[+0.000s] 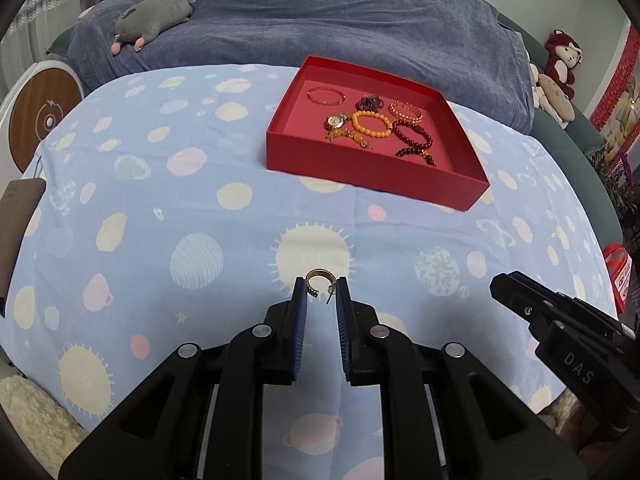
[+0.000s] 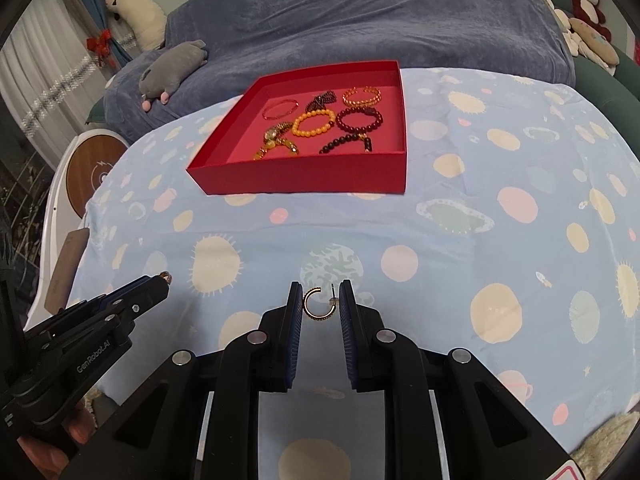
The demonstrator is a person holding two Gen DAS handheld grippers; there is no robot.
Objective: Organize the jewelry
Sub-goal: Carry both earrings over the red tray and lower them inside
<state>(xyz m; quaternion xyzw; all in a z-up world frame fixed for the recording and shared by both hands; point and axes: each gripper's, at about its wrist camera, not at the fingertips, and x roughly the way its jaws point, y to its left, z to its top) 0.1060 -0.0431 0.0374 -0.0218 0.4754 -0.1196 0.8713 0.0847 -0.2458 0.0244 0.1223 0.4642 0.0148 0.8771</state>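
Judging by the layout, most is done: bracelets and a watch [image 1: 335, 121] lie in the red box [image 1: 372, 168]. One gold hoop earring is pinched in each gripper, left [image 1: 322, 286] and right [image 2: 320, 298], short of the box.

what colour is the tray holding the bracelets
Red tray, pinker floor inside; clearest in the right wrist view.

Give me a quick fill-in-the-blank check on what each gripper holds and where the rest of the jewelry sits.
1. The left gripper holds a gold hoop ____.
2. The right gripper holds a matching gold ____.
3. The bracelets and watch lie inside the ____ tray.
4. The orange bead bracelet lies beside the dark ____ one.

Missing: earring; earring; red; red
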